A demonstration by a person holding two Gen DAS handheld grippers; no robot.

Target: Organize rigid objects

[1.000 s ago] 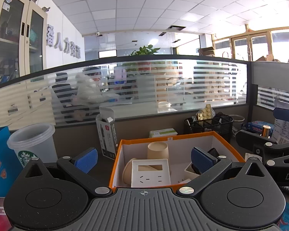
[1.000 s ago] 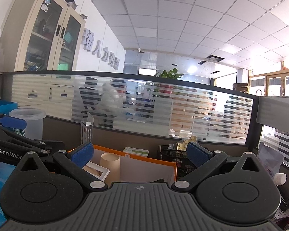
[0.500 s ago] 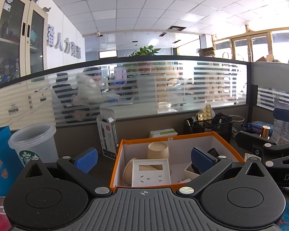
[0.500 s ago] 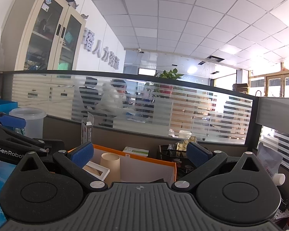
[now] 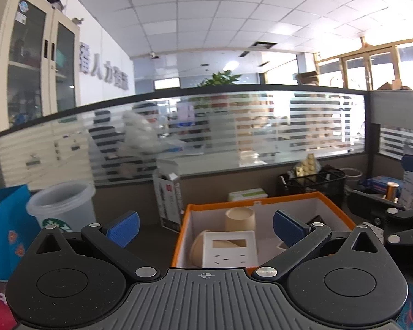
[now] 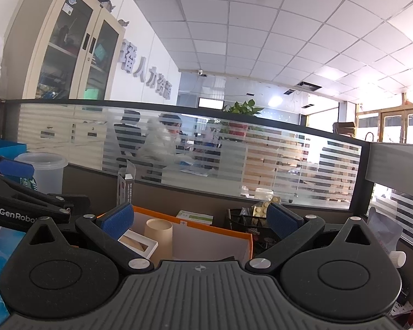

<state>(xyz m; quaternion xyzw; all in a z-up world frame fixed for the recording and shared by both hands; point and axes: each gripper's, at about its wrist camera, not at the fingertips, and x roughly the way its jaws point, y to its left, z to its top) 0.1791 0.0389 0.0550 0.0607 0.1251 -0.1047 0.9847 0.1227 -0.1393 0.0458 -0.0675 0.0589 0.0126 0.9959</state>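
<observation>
On the desk, close against the grey partition at its far edge, sits an orange box (image 5: 264, 202) with white inner walls, and the rigid objects gathered so far lie inside it. Toward the box's far wall stands one beige cup (image 5: 240, 218) upside down; at the near wall a white socket plate (image 5: 229, 252) with a rectangular cut-out leans upright, and a second beige cup (image 5: 197, 251) lies on its side just left of it, touching it. A small white piece and something dark show behind the left gripper's right finger near the box's right wall, too hidden to name. That makes two cups and one plate counted with certainty, plus at least two unclear items. The left gripper (image 5: 205, 227) hangs just short of the box's near edge, its blue pads spread wide with nothing between them; the right gripper (image 6: 199, 218) hangs at the box's right side, likewise spread and empty. Judging from this, much of the sorting looks done, though what is left cannot be settled: a clear Starbucks cup (image 5: 62, 206) at the desk's left side, one tall carton (image 5: 169, 202) by the partition, one black mesh basket (image 5: 314, 183) to the right and one copper-coloured can (image 5: 392, 189) beyond it may or may not belong to the job.
</observation>
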